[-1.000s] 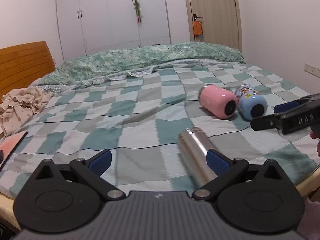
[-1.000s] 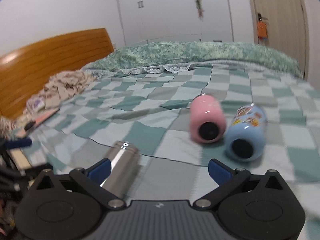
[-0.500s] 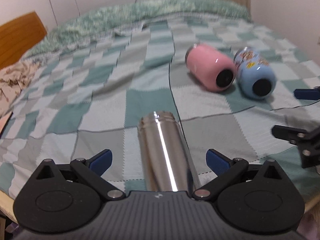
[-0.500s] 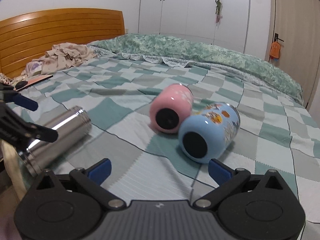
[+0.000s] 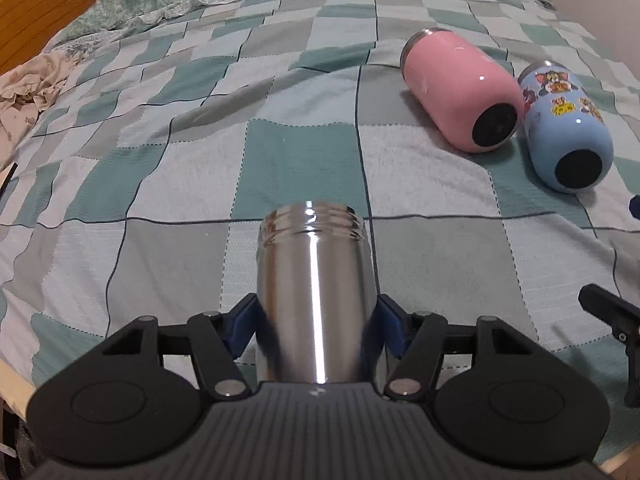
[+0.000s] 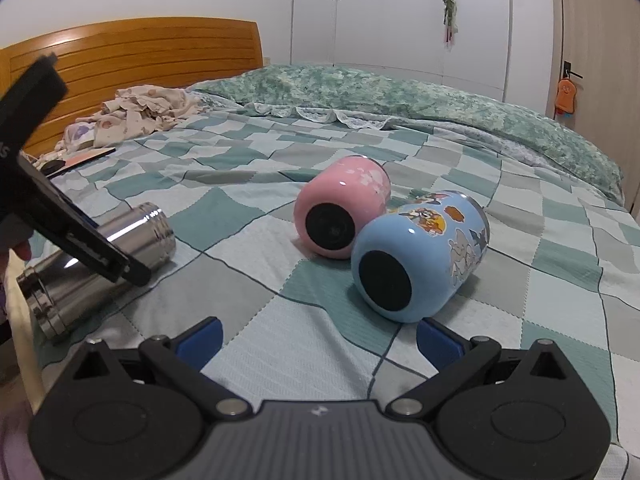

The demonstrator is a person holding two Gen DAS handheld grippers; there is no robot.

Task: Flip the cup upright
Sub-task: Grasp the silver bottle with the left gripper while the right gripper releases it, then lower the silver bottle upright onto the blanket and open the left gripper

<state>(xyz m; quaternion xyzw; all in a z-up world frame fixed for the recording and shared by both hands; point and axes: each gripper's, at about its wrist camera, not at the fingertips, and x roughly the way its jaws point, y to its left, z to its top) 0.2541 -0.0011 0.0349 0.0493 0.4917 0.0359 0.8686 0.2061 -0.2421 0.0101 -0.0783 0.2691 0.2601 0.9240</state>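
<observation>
In the left wrist view we find the left gripper with its blue fingers clamped on either side of the steel cup. The cup lies on its side on the bed, its threaded mouth pointing straight ahead of the fingers. Ahead and to the right of the fingers lie the pink cup and the blue cup (the latter covered in cartoon stickers), both on their sides, touching, dark ends facing the camera. A black part of the right gripper shows at the right edge.

In the right wrist view we note the right gripper with its fingers spread wide apart and nothing between them. The blue cup lies just ahead of the right finger, the pink cup just behind and left of it. Far to the left of the fingers, the steel cup lies at the bed edge, partly hidden by the left gripper. Crumpled clothing rests near the wooden headboard.
</observation>
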